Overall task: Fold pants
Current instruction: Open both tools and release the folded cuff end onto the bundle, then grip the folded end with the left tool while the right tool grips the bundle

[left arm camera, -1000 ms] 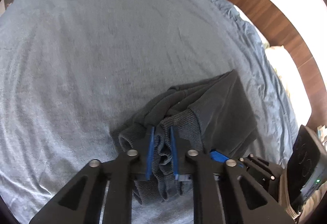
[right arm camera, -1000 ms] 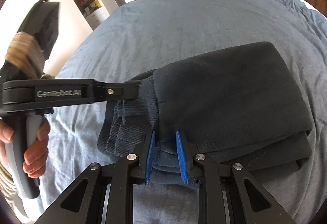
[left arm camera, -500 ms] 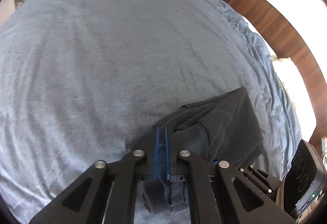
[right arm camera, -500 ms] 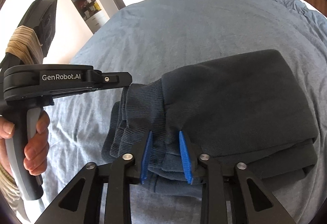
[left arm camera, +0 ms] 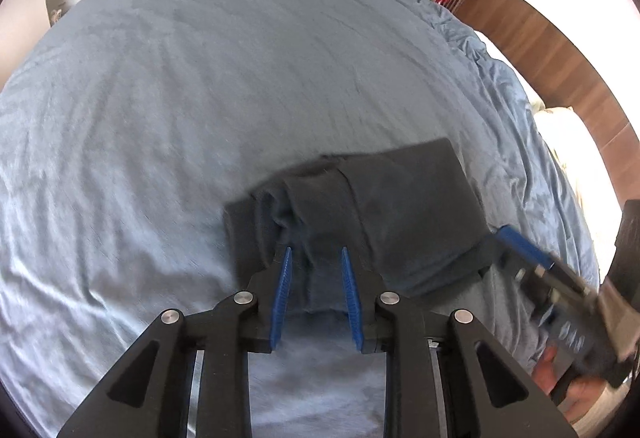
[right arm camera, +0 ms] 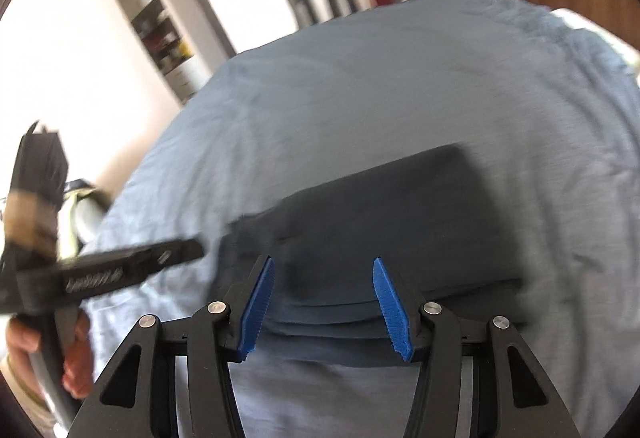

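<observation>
Left gripper [left arm camera: 314, 292]: jaws opening, blue pads [left arm camera: 282, 298] apart w/ a clear gap; the ribbed cuff end of the pants [left arm camera: 380, 214] sits beyond and between the tips, but the pads don't press on it, so nothing is held. Right gripper [right arm camera: 324, 306]: jaws opening too, standing wider, pads either side of the near edge of the stacked layers w/o touching cloth. Both are free of the fabric.

Pants lie as a compact dark bundle on the blue bedspread [left arm camera: 200, 98], near the front edge, layers stacked flat, cuffs bunched a bit at the left end. In the right view the other gripper's arm [right arm camera: 132, 270] sits just left of the bundle, w/ a hand [right arm camera: 76, 354] on its grip. Both views are motion-blurred.

Step in hand, by my read: release after the last fold. The bundle looks done or v. nearly so.

Next move prob calls for pulling both grippers clear w/o snagging the top layer, then maybe a light press or tuck at the cuff end, where the layers look loosest. Can't tell if the far edge is squared.
</observation>
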The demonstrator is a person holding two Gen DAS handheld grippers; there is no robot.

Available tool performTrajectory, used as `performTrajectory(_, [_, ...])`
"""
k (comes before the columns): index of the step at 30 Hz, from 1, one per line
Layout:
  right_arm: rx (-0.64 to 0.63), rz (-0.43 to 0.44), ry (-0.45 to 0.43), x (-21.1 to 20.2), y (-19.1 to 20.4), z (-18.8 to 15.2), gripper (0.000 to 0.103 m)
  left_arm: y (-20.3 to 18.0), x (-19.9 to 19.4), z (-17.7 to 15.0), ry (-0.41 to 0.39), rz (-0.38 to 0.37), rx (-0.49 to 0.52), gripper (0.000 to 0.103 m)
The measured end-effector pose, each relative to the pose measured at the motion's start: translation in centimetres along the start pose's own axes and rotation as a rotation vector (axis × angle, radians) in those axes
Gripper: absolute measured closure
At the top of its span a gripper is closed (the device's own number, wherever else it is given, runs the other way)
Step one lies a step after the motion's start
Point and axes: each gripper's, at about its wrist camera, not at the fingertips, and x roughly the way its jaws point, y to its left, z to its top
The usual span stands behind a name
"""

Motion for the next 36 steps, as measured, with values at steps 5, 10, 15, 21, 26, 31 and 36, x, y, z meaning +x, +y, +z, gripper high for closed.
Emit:
performTrajectory(5, [0.010,-0.157,-0.007,-1.8,-5.1,0.2,0.050,-1.4,1.2,-1.2,0.012,0.020,0.007,0.076])
performTrajectory(10, [0.010,-0.278,0.019,-1.6,-8.1,-0.1,0.050,-2.0,2.8,-1.2,0.007,0.145,0.039,0.060])
performTrajectory(15, [0.062,-0.287,0.032,-1.1,-8.5,-0.5,0.050,-0.4,3.4,-0.6,0.013,0.095,-0.056,0.059])
performTrajectory(21, [0.060,-0.264,0.035,-0.6,-7.8,-0.8,0.050,-0.1,2.9,-0.4,-0.008,0.087,-0.079,0.059])
performTrajectory(26, [0.068,-0.284,0.042,-0.3,-8.3,-0.7,0.050,-0.9,2.5,-0.7,-0.033,0.138,-0.051,0.059])
performTrajectory(31, [0.093,-0.287,0.042,0.0,-9.1,-0.4,0.050,-1.0,3.2,-1.0,-0.033,0.214,-0.027,0.055])
performTrajectory(36, [0.157,-0.256,0.025,0.8,-10.4,1.1,0.050,-0.6,2.9,-0.6,-0.066,0.205,-0.027,0.037])
